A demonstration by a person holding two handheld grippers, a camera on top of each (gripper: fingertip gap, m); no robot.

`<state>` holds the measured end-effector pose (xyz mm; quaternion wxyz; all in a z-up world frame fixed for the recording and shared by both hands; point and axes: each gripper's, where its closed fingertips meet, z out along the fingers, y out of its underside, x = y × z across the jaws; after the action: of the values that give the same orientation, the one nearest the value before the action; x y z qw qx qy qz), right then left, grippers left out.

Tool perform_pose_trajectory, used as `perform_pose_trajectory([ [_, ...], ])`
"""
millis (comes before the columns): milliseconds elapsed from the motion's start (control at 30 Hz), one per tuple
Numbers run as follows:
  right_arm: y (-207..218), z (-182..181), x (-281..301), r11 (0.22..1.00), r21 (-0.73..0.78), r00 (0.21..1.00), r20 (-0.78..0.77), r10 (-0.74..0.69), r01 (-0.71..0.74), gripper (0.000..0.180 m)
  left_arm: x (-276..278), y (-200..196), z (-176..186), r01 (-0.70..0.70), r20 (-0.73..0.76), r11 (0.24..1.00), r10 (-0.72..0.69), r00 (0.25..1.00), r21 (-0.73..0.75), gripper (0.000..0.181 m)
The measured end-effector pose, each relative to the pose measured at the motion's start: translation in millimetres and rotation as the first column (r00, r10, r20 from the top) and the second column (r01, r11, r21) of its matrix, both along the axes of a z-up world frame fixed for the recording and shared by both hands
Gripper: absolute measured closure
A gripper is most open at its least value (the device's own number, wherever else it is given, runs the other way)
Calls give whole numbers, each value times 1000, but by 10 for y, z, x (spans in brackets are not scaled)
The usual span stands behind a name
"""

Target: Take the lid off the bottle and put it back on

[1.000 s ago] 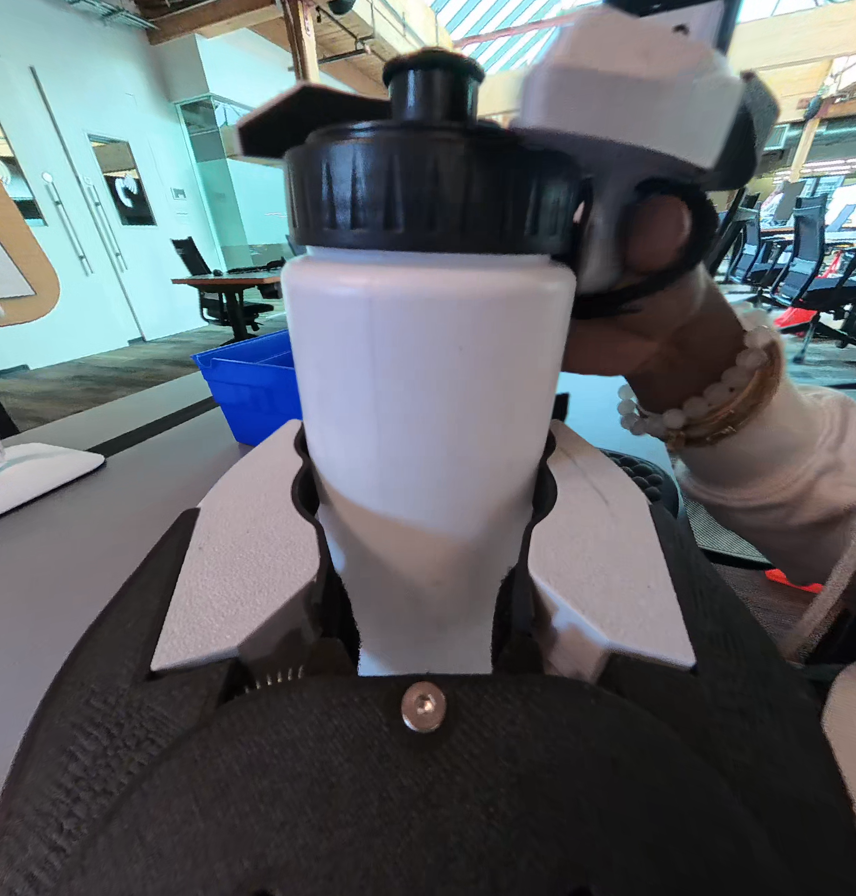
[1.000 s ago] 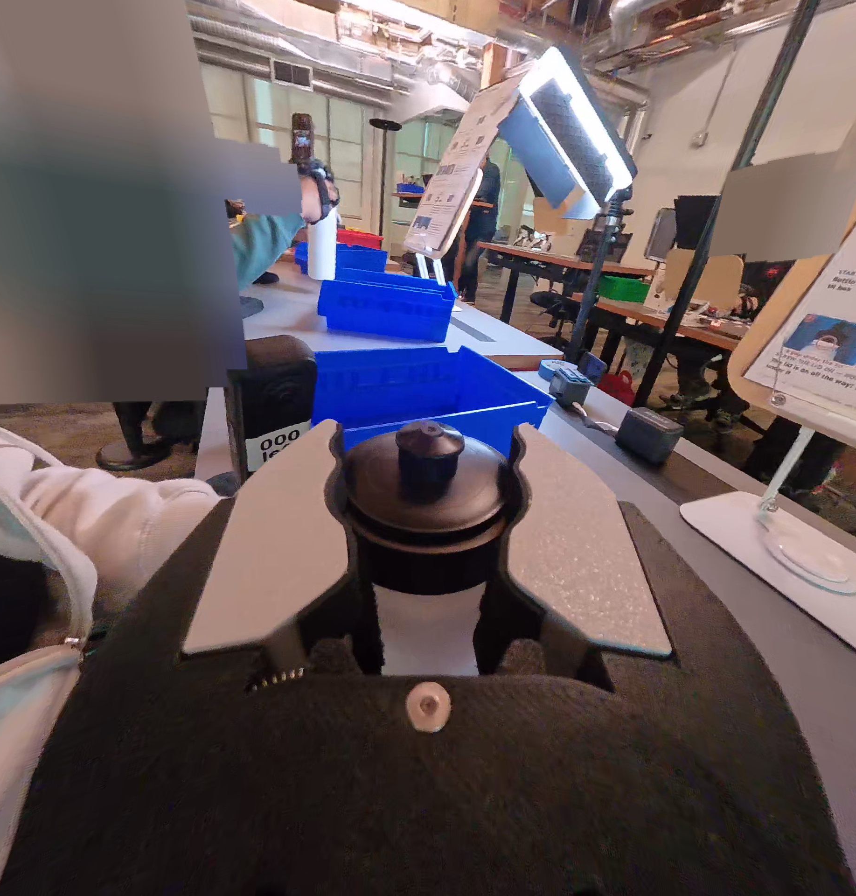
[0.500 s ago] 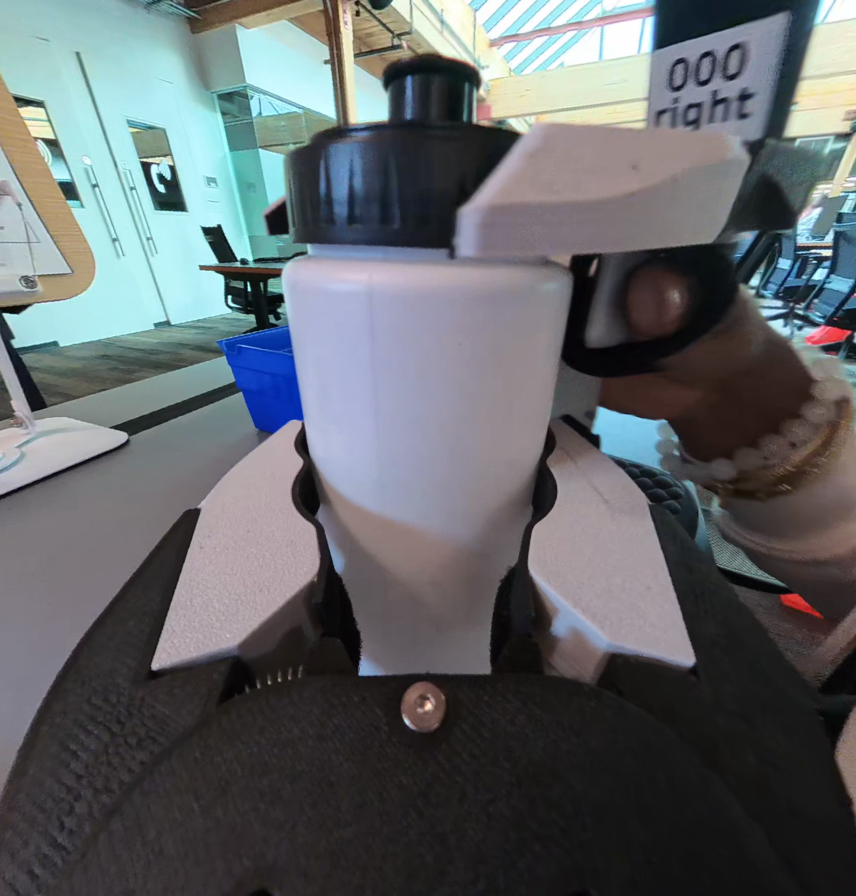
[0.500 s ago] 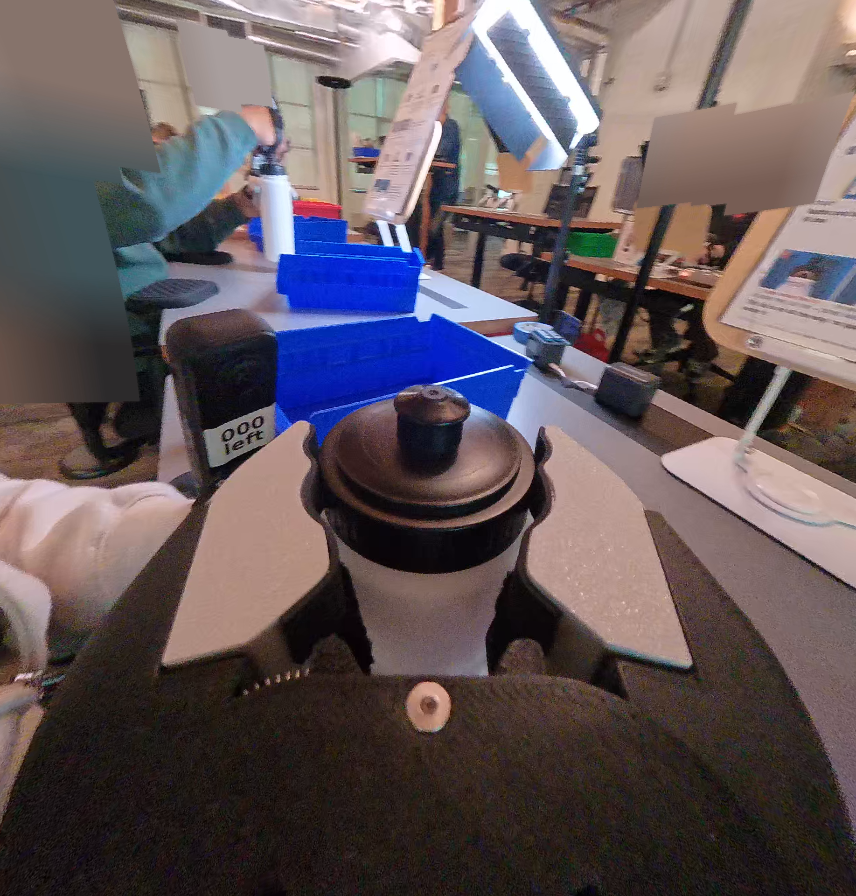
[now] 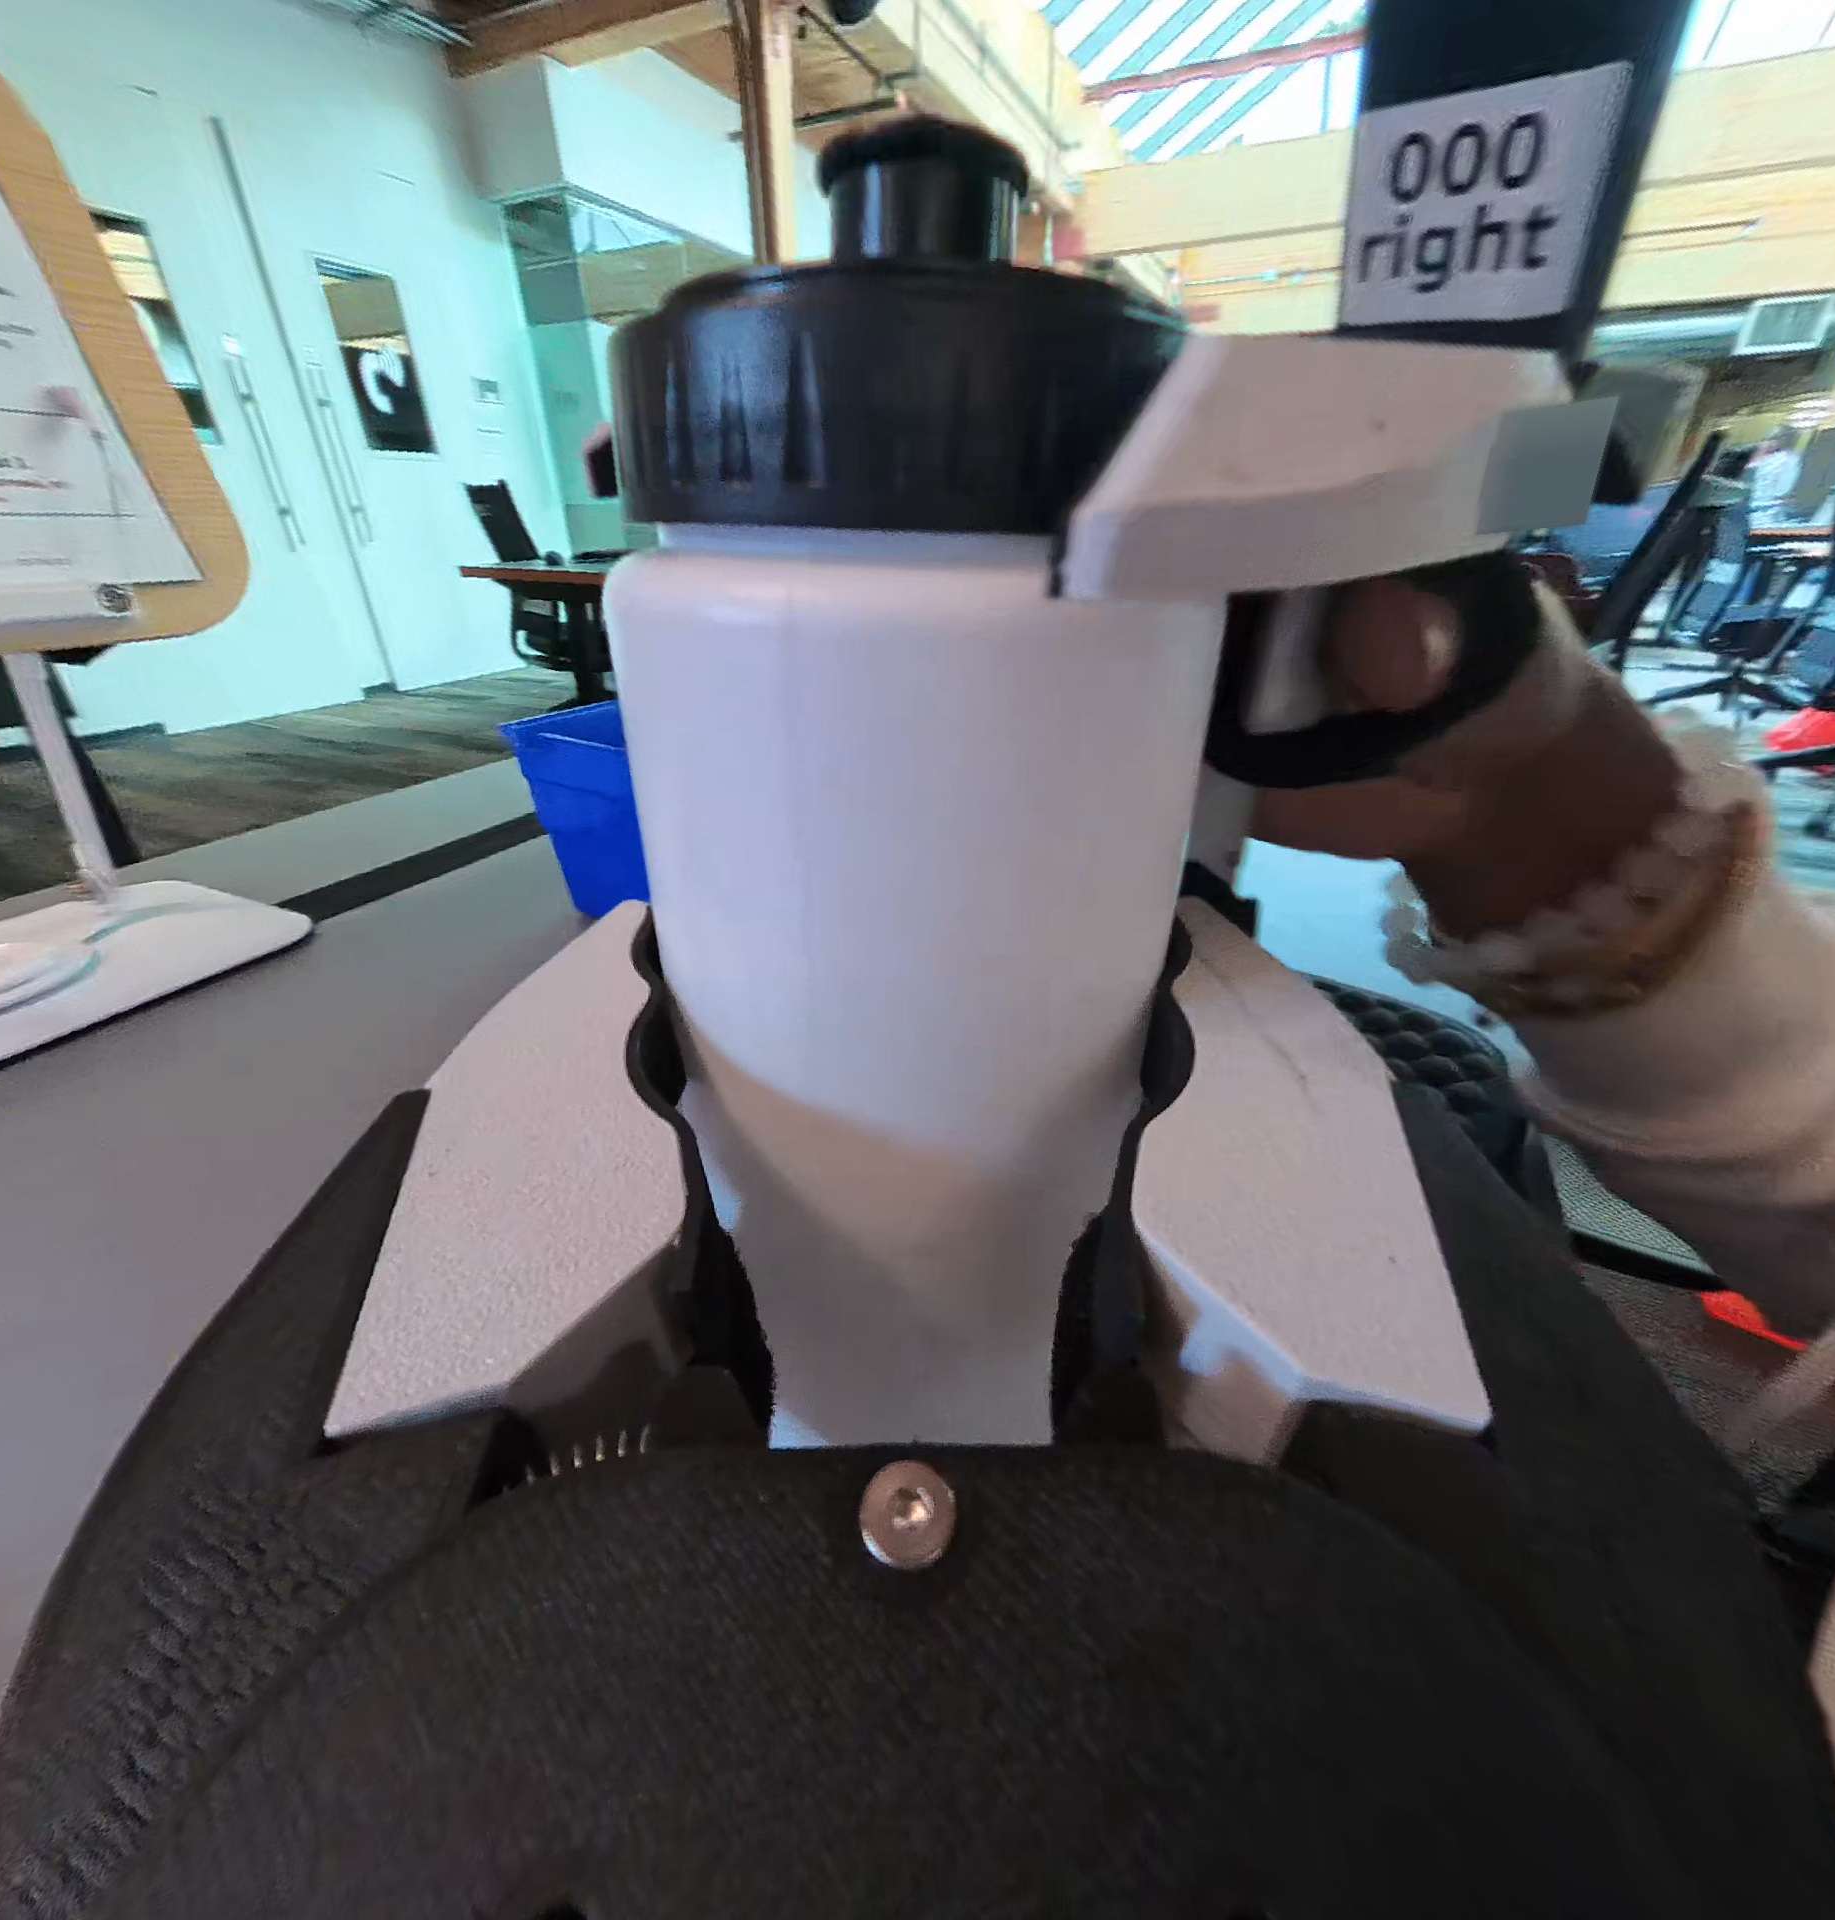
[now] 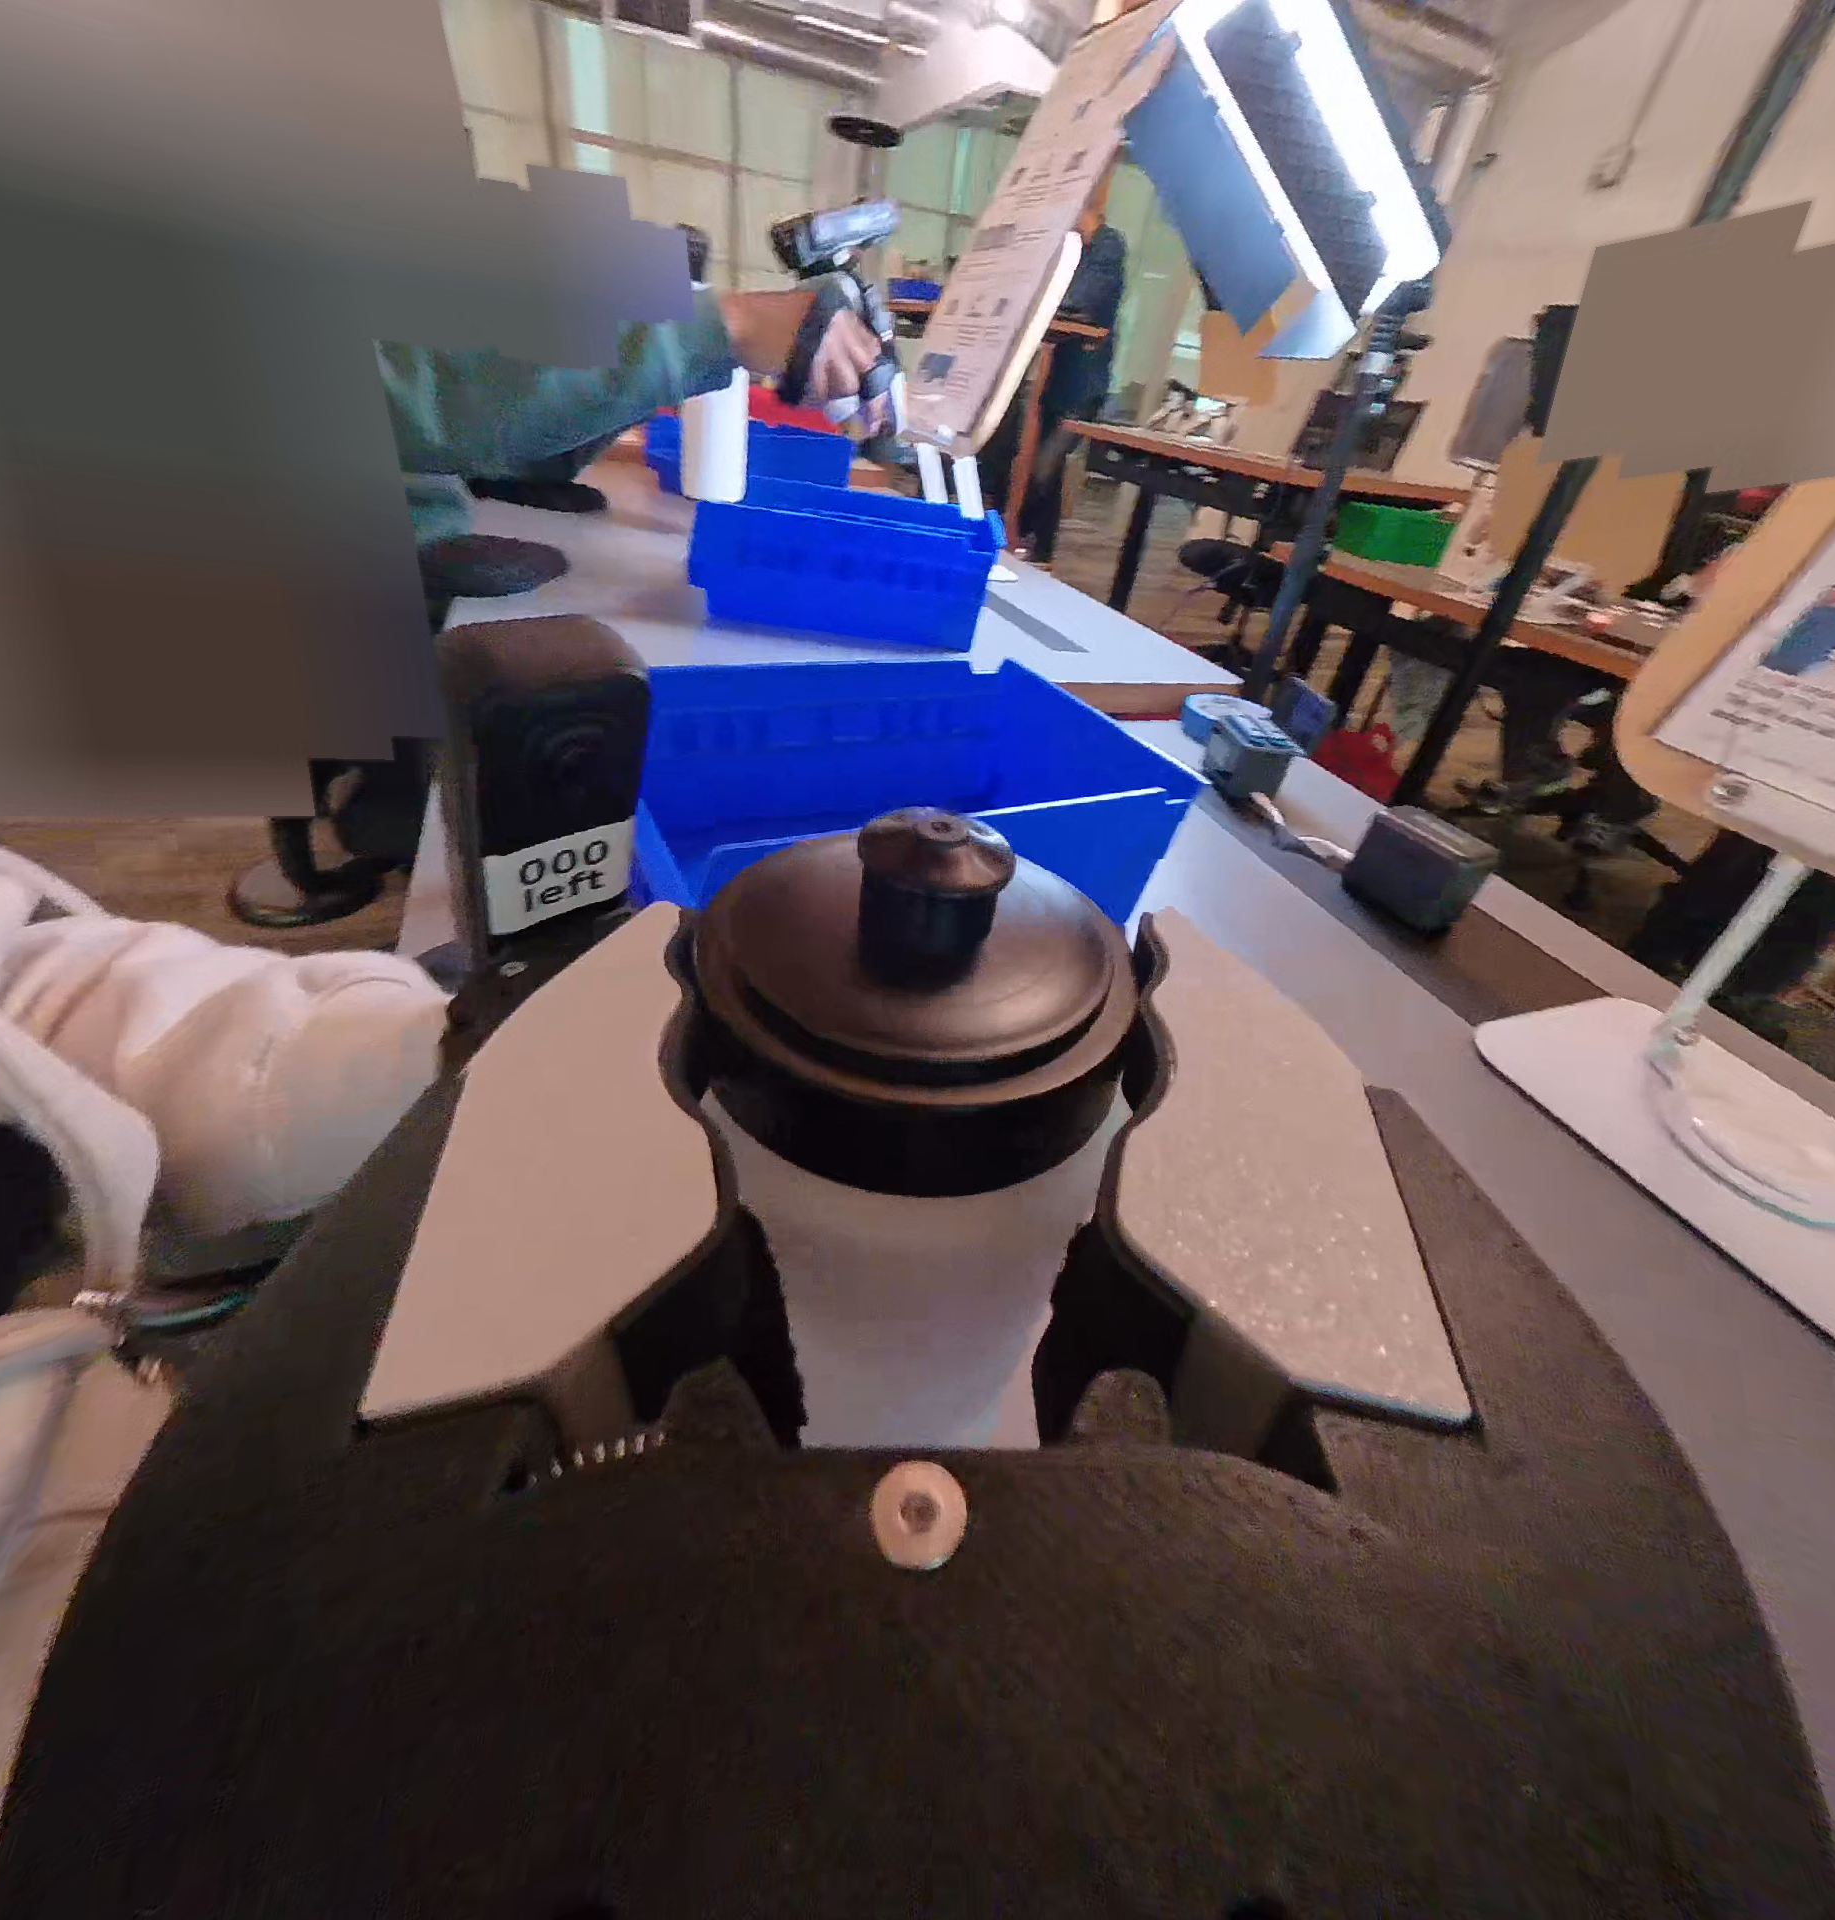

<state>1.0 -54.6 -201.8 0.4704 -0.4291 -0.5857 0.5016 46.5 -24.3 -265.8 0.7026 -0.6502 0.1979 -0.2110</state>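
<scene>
A white bottle stands upright, its lower body clamped between the narrowed jaws of the left gripper, above a grey table. The black lid sits on the bottle's neck, and the right gripper has its jaws closed around the lid's ribbed rim, with the spout standing clear above them. A white label with black writing is stuck on each gripper's black camera housing; the bottle itself bears no visible brand. Behind the bottle lies a blue bin, and to its side a white-based sign stand holds a printed sheet. Against half a second ago, the right gripper's finger sits slightly lower on the lid's side, and both grips are unchanged.
</scene>
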Motion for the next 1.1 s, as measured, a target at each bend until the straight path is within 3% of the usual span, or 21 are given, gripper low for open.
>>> perform_pose_trajectory([
  [100, 74, -5, -17, 978, -50, 979, -23, -202, 201, 101, -20, 15, -1, -27, -5, 1000, 27, 1000, 0, 93],
  [167, 72, -14, -1, 964, -40, 965, -6, -263, 262, 101, -12, 6, 4, -29, -17, 999, 30, 999, 12, 93],
  [300, -42, 7, 25, 998, 46, 999, 14, -48, 47, 97, 57, -35, 4, 51, 4, 999, -51, 999, -3, 93],
  [433, -63, 64, 26, 996, -33, 997, -18, 76, -77, 100, 79, -53, 10, 81, 34, 997, -81, 996, -15, 93],
  [633, 5, 75, 9, 989, -30, 986, -80, -145, 143, 102, 23, -16, -5, -23, -49, 999, 24, 999, 23, 93],
  [900, 3, 70, 13, 996, 7, 993, -78, -87, 88, 102, -13, 22, -8, -64, -73, 997, 66, 995, 31, 93],
  [1100, 47, 68, -53, 965, 2, 958, -120, -260, 262, 102, -130, 45, 6, -148, -109, 987, 155, 982, 68, 93],
])
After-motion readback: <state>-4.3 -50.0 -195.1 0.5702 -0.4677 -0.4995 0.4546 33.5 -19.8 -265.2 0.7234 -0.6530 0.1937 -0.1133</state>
